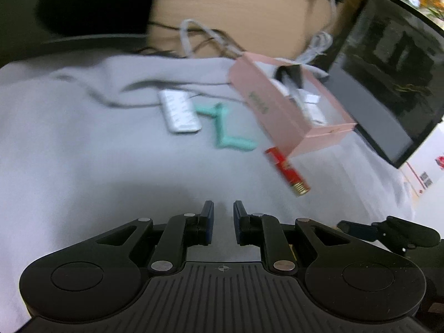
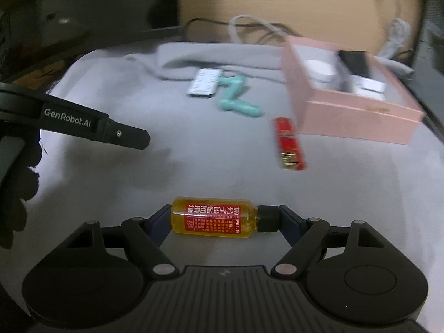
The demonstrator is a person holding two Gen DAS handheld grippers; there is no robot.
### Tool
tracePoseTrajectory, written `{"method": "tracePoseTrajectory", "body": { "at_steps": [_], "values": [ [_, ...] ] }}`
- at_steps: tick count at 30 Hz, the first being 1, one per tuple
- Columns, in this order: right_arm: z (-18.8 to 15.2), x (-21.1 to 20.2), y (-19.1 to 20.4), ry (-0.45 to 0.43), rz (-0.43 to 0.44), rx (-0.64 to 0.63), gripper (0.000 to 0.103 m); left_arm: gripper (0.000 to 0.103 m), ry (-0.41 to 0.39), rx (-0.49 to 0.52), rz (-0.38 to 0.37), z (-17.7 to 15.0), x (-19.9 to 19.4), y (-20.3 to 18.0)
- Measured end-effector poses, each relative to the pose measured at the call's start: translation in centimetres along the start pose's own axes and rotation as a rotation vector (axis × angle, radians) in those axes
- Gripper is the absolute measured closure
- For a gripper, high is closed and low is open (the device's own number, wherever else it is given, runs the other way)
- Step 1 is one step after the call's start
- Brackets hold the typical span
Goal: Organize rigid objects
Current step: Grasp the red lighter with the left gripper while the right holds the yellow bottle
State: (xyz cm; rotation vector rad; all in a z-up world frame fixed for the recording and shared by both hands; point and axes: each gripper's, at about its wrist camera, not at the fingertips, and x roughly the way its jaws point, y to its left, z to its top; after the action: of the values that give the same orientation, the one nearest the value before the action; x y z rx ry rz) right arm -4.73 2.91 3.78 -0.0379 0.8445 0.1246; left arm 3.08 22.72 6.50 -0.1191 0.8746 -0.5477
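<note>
Only right wrist: oil bottle [image 2: 213, 219] between jaws | left wrist: monitor [image 1: 394, 88]

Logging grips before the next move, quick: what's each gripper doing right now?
Left gripper: nearly closed, a narrow gap between its pads, holding nothing.
Right gripper: jaws wide, spanning the amber bottle end to end; a firm grip cannot be told.

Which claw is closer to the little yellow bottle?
The right claw. The yellow bottle lies sideways between its fingers, one at the base, one at the black cap. The left claw is off to the side, empty, nearly shut.
</note>
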Motion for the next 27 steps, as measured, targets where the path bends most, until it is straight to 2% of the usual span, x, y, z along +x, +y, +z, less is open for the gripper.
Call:
{"method": "tracePoseTrajectory", "body": {
  "at_steps": [7,10,12,15,17,20,27],
  "values": [
    [0.4,-2.3,-4.7,-0.022,-0.174,0.056,0.023,0.086,0.035,0.035,-0.094,2.5,4.3,-4.6],
    [0.6,-2.7,-7.4,-0.013,-0.231,0.088,0.023,0.086,0.051,0.031,-0.105,2.6,6.0,-6.9],
    [0.6,-2.8,-8.9,-0.005,-0.262,0.106,0.023,0.086,0.042,0.043,-0.072,2.5,7.2,-8.6],
    [0.5,-2.8,-10.9,0.000,-0.284,0.112,0.023,0.086,0.011,0.078,0.031,2.1,8.5,-10.6],
    [0.6,-2.6,-11.9,-0.001,-0.283,0.102,0.023,0.086,0.021,0.082,0.093,1.6,9.6,-11.4],
    [0.5,-2.1,-13.1,-0.006,-0.273,0.076,0.023,0.086,0.000,0.091,0.132,1.3,9.9,-12.1],
    [-0.1,-0.1,-15.1,-0.017,-0.256,0.008,0.023,0.082,0.007,0.112,0.218,1.6,10.8,-13.7]
  ]
}}
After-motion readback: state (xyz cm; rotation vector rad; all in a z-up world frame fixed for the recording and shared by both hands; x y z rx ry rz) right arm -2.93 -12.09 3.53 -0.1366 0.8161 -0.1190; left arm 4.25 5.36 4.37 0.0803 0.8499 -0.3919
